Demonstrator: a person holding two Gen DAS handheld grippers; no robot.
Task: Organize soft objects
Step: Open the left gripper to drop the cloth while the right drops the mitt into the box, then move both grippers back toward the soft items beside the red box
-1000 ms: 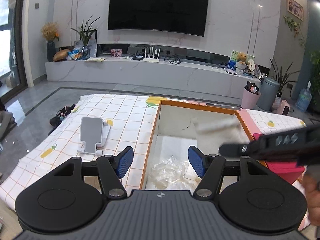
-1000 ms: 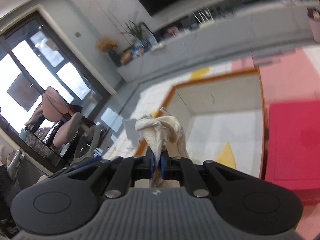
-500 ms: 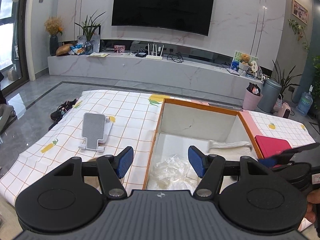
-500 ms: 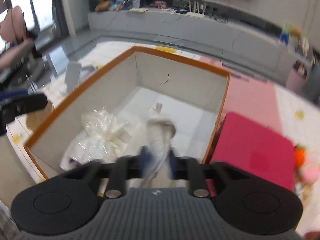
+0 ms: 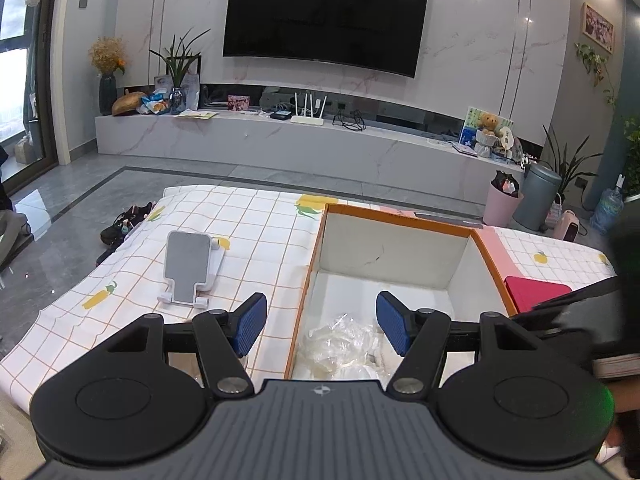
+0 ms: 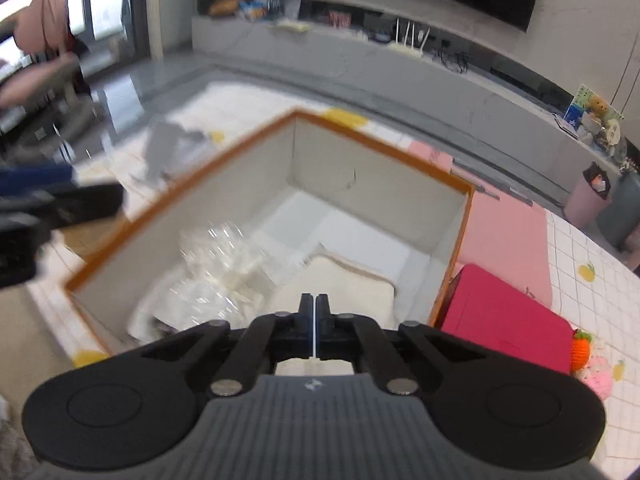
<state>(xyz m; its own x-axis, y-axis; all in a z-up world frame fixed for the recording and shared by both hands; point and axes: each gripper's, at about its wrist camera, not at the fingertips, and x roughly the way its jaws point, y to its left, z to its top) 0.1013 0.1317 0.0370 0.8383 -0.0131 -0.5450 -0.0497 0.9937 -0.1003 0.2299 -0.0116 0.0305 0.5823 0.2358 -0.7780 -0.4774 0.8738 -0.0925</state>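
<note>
Count: 1 phone stand [image 5: 191, 271], 1 orange-rimmed box [image 6: 464, 216] holding 1 clear plastic bag [image 6: 216, 264] and 1 cream folded cloth [image 6: 340, 284], 1 red box [image 6: 508, 320] | left gripper [image 5: 321, 322]: level above box's left rim, fingers spread wide, holding nothing | right gripper [image 6: 315, 314]: angled down over cloth, fingers pressed together, empty.

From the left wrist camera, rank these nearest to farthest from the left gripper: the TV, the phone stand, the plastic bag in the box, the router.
1. plastic bag, in the orange-rimmed box, just below the left gripper.
2. phone stand, left on the checked cloth.
3. router, on the far marble console.
4. TV, on the wall above it.
</note>
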